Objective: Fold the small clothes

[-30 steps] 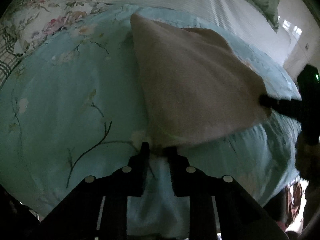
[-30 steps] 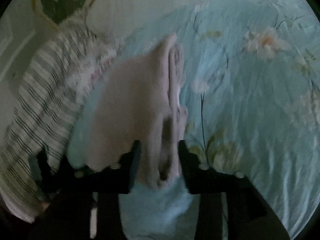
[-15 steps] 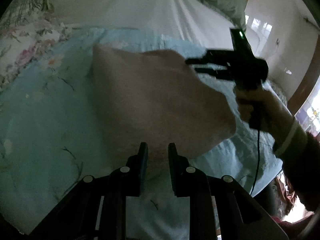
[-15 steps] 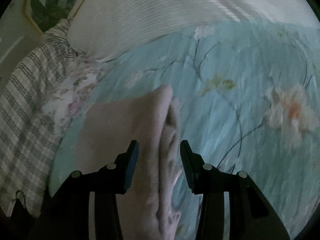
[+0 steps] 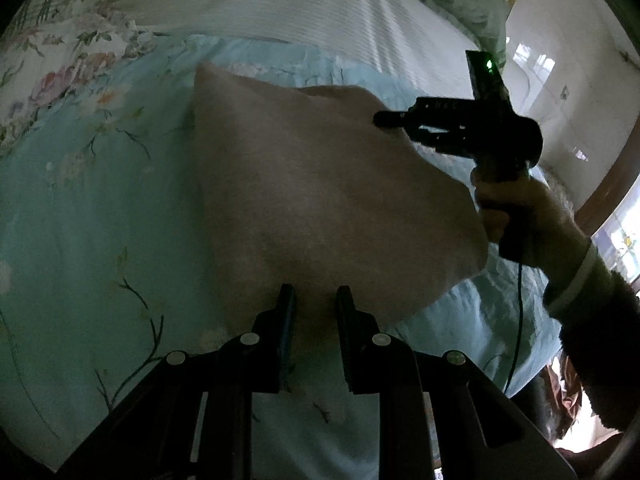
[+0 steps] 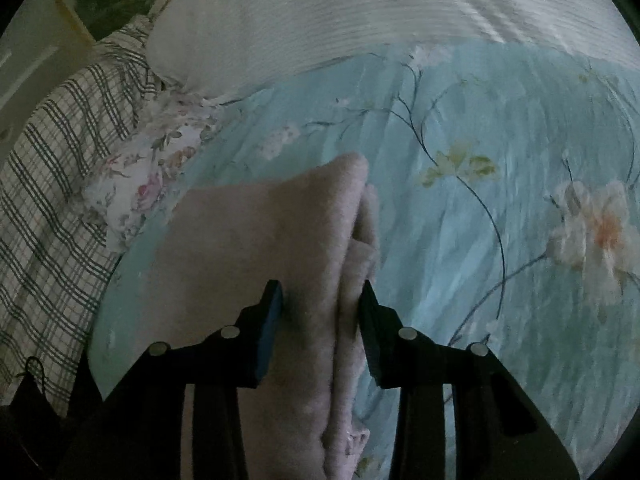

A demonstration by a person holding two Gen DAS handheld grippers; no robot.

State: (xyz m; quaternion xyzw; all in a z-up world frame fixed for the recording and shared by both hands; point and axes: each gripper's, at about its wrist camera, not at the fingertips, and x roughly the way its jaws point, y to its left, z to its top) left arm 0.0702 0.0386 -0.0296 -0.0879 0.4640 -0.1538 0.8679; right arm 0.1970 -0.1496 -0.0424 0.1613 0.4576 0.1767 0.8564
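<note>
A pale pink folded garment (image 5: pixel 320 200) is held up over the light blue floral bedspread (image 5: pixel 80 220). My left gripper (image 5: pixel 314 300) is shut on the garment's near edge. My right gripper (image 6: pixel 320 296) is shut on the garment's thick folded edge (image 6: pixel 312 248), with several layers between its fingers. The right gripper also shows in the left wrist view (image 5: pixel 384 120), held by a hand at the garment's far right edge. The part of the garment under the fold is hidden.
A white striped pillow (image 5: pixel 280 4) lies at the head of the bed. A checked cloth (image 6: pixel 52 184) and a floral cloth (image 6: pixel 136 188) lie at the bed's left side. The bed's edge (image 5: pixel 500 340) drops off to the right.
Both grippers have carried the garment up and toward the head of the bed. The right gripper has swung from the garment's near right corner to its far right edge.
</note>
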